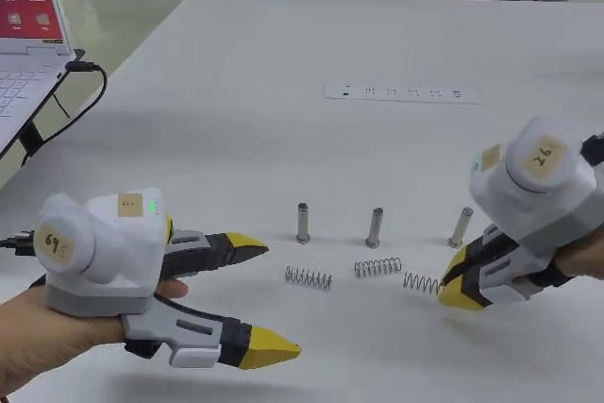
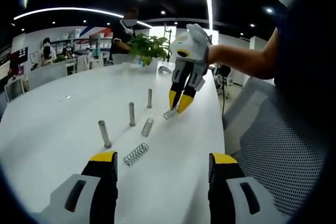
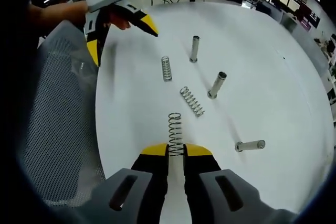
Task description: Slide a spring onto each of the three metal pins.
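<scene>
Spring [image 1: 422, 282], rightmost of three, at lower right of the head view, its right-hand end clenched between the closed yellow tips of the right gripper [image 1: 453, 292]; free end pointing left (lifted or resting on the surface, impossible to tell). Seen from the right gripper view as a coil running straight up from the shut jaws at bottom centre.

Middle spring [image 1: 377, 267] and left spring [image 1: 309, 277] lying loose on the white table [image 1: 236, 92], just left of the held one, near each other but apart. Just above them in the frame, a row of three metal pins standing on end, all bare: left pin [image 1: 303, 223], middle pin [image 1: 375, 227], right pin [image 1: 461, 226], each with one spring near its foot.

Left gripper [image 1: 274, 301] at lower left of the head view, held in a hand [image 1: 38, 342], jaws spread wide and released, tips aimed right toward the left spring but well short of it.

White power strip [image 1: 401, 93] flat on the table at upper centre. Open laptop [image 1: 24, 35] at upper left edge, black cable [image 1: 90, 92] curving from its side. Potted plant [image 2: 149, 48] at the table's far end, top centre of the left gripper view.
</scene>
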Available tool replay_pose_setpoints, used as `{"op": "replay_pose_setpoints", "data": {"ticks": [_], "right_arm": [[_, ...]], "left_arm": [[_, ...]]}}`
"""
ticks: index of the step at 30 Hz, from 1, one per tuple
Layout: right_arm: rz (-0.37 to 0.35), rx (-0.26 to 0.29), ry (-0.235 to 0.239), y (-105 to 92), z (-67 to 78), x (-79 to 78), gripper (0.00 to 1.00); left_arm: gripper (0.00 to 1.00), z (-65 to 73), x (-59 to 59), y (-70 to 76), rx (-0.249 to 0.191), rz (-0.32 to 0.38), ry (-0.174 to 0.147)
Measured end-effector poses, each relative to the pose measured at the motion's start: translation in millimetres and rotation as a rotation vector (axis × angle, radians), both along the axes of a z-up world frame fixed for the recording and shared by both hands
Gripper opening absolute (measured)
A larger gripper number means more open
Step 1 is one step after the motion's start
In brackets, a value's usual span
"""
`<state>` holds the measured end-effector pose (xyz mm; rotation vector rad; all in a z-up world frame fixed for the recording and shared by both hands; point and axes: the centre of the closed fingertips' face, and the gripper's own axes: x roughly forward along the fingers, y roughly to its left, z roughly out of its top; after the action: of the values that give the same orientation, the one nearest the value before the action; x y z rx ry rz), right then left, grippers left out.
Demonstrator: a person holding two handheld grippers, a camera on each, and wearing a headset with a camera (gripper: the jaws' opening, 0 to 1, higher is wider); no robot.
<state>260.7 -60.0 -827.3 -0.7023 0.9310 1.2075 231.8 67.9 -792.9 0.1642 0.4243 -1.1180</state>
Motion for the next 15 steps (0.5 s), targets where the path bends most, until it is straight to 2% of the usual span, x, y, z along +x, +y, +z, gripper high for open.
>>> {"op": "replay_pose_setpoints", "data": {"ticks": [3, 15], "right_arm": [[0.020, 0.000, 0.001, 6.7, 1.2, -3.6, 0.08], [0.106, 0.010, -0.003, 33.5, 6.9, -11.9, 0.08]], "left_arm": [[0.63, 0.1, 1.0, -2.4, -0.006, -0.008, -0.005], [0.60, -3.3, 3.0, -19.2, -0.025, -0.044, 0.010]]}}
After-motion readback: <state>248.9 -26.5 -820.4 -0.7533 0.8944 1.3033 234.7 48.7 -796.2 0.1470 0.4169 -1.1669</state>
